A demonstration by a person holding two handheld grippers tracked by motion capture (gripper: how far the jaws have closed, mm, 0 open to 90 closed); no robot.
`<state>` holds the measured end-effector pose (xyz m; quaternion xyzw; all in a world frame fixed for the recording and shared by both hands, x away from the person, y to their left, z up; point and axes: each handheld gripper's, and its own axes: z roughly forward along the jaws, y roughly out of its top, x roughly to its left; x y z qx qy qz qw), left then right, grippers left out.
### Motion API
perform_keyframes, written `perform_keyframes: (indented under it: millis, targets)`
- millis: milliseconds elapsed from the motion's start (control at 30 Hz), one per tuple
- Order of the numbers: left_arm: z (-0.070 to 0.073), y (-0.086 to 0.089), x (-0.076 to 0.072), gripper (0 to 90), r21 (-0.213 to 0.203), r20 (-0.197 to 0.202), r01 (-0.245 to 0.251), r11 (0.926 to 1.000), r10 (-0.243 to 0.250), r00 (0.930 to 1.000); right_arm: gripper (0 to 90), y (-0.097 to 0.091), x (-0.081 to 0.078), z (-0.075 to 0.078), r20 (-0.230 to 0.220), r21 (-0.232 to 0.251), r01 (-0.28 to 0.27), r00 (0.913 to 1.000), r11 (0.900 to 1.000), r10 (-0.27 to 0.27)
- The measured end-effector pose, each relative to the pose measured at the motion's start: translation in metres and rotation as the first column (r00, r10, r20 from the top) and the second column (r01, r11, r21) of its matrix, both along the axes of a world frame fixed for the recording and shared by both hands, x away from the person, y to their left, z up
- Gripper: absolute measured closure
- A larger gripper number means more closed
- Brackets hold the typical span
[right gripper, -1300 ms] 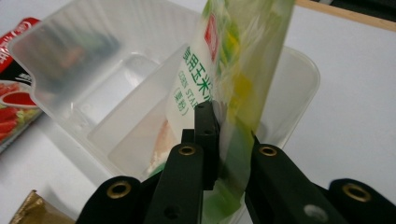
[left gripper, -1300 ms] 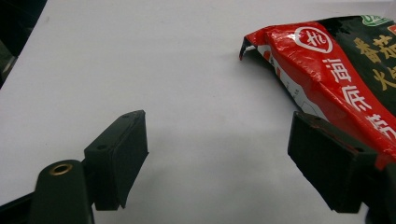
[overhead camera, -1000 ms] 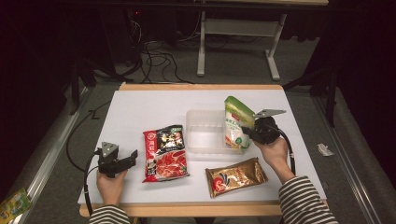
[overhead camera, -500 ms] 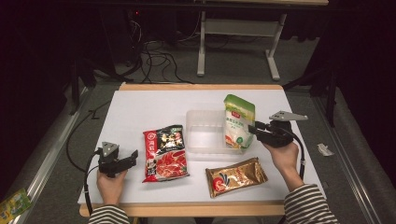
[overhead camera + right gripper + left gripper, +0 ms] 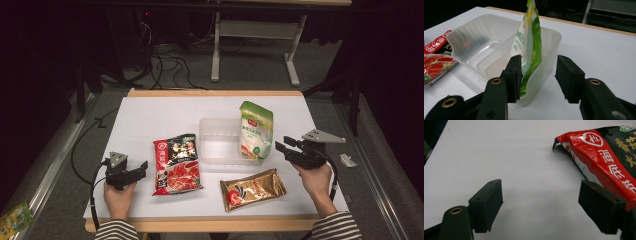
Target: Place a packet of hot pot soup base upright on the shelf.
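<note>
Right gripper [image 5: 278, 146] sits just right of the tub [image 5: 220, 148], jaws parted, nothing pressed between them; they have just been opening. In the right gripper view [image 5: 537, 75] the green pouch [image 5: 530, 42] stands upright at the near end of the tub [image 5: 474, 45], leaning on its wall, its lower edge showing through the clear plastic. The left jaw looks close to the pouch and tub corner, can't tell if it touches; the right jaw stands off over bare table. Pouch is let go, standing on its own.

High view: green pouch [image 5: 255, 131] upright in the tub's right end, top poking above the rim. Right hand [image 5: 316, 180] grips the tool from below, cable trailing by the wrist.

Left gripper [image 5: 145, 165] rests low at the table's [image 5: 150, 115] left front, just left of the red pack [image 5: 176, 164], jaws wide apart and empty. Left gripper view [image 5: 540, 205]: white table between the jaws, red pack [image 5: 604, 157] lying flat beyond the right jaw, not gripped. Left hand [image 5: 119, 192] holds the tool.

Gold pack [image 5: 252, 189] lies flat near the front edge, between the two hands, below the tub and apart from it. The red pack lies just left of the tub
</note>
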<state>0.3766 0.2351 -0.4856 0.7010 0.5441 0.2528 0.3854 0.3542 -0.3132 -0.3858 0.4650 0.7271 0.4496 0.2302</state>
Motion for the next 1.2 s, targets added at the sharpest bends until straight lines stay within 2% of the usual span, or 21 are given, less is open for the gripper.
perform_keyframes:
  millis: [300,433,533,600,767,833,867,1200]
  targets:
    - [0.000,0.000,0.001,20.0,0.003,-0.005,0.002,1.0000,-0.002,1.0000,53.6,-0.009,-0.017,-0.013,-0.011,0.014,0.029,0.9995,0.9995,-0.029]
    - [0.000,0.000,0.001,19.9,-0.002,-0.011,0.004,1.0000,-0.004,0.9999,51.6,-0.009,-0.023,-0.018,-0.029,0.002,0.039,0.9988,0.9992,-0.039]
    - [0.000,0.000,0.000,19.5,-0.005,0.000,0.003,1.0000,-0.003,1.0000,50.4,-0.011,-0.027,-0.022,-0.037,0.005,0.036,0.9987,0.9993,-0.036]
    - [0.000,0.000,0.000,19.8,-0.006,0.007,0.001,1.0000,-0.001,1.0000,50.6,-0.012,-0.031,-0.025,-0.048,0.015,0.041,0.9980,0.9990,-0.041]
    - [0.000,0.000,0.001,19.8,0.002,-0.006,0.004,1.0000,-0.004,1.0000,52.4,-0.013,-0.041,-0.038,-0.084,0.023,0.041,0.9958,0.9989,-0.039]
    - [0.000,-0.001,0.000,19.8,0.006,-0.003,0.002,1.0000,-0.002,1.0000,53.2,-0.012,-0.044,-0.041,-0.078,0.023,0.046,0.9960,0.9987,-0.044]
    - [0.000,-0.001,0.000,19.8,0.006,-0.002,0.000,1.0000,0.000,1.0000,54.0,-0.012,-0.045,-0.044,-0.089,0.031,0.040,0.9954,0.9987,-0.037]
    - [0.000,-0.001,0.001,19.9,0.015,-0.005,0.003,0.9999,-0.003,1.0000,55.2,-0.010,-0.053,-0.066,-0.155,0.037,0.027,0.9878,0.9989,-0.021]
